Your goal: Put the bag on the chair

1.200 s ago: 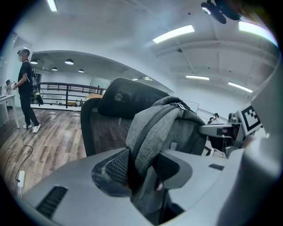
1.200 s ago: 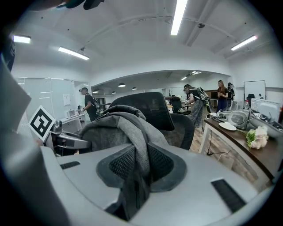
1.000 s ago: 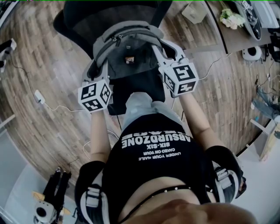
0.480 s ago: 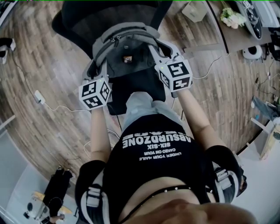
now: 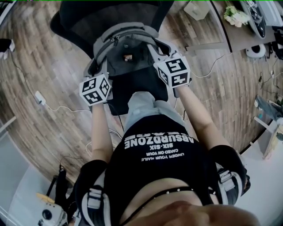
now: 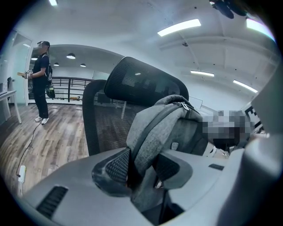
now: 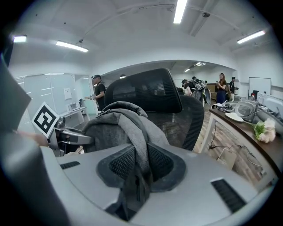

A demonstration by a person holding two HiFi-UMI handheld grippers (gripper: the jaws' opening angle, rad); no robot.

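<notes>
Over wood floor [image 5: 44, 88], holding bag [image 5: 128, 50] upright, straps clamped in left tool [image 6: 143, 165] and right tool [image 7: 141, 163], directly above chair [image 5: 141, 86] seat.

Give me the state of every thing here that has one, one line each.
bag: upright, held by both grippers in front of the chair's backrest; whether it rests on the seat cannot be told.
chair: upright, backrest facing the person.
left gripper: fingers shut on the bag.
right gripper: fingers shut on the bag.
</notes>
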